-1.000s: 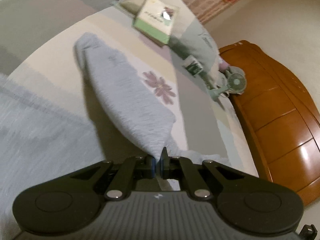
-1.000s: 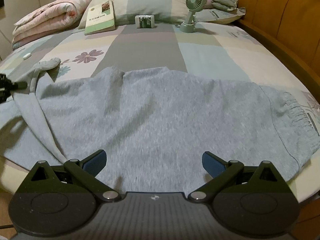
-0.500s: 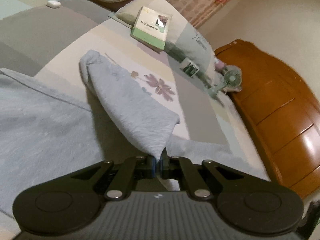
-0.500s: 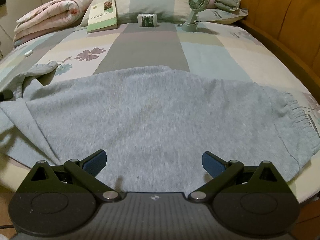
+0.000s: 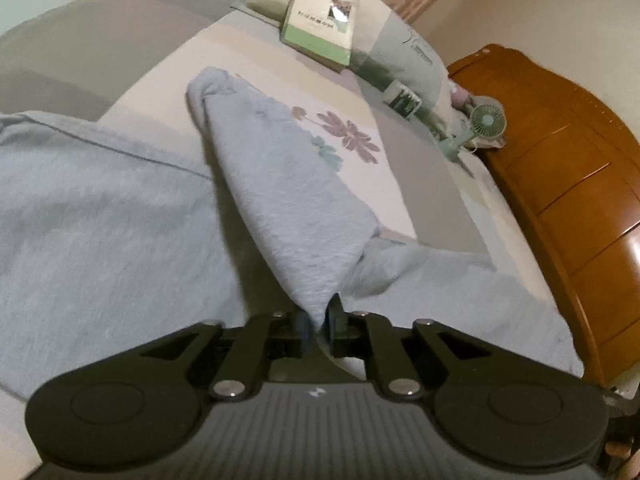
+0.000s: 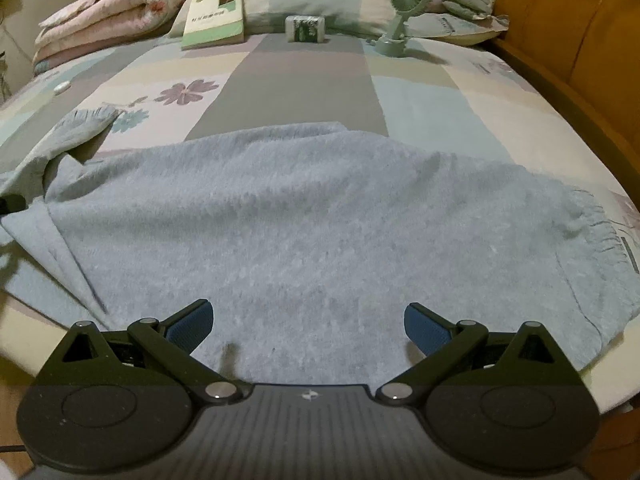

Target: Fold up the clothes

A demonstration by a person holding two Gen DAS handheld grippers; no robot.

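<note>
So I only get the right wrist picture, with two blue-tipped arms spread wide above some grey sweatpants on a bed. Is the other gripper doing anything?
Observer: Yes. The left gripper is shut on a fold of the grey sweatpants, lifting it into a peak above the bedsheet.
Operator: Which part is it holding?
Observer: One leg; its gathered cuff lies on the sheet at the far end.
Operator: And my right gripper touches nothing?
Observer: The right gripper is open, with nothing between its fingers.
Operator: Anything beside the bed on the fan's side?
Observer: Behind the small green fan stands a curved wooden bed frame.
</note>
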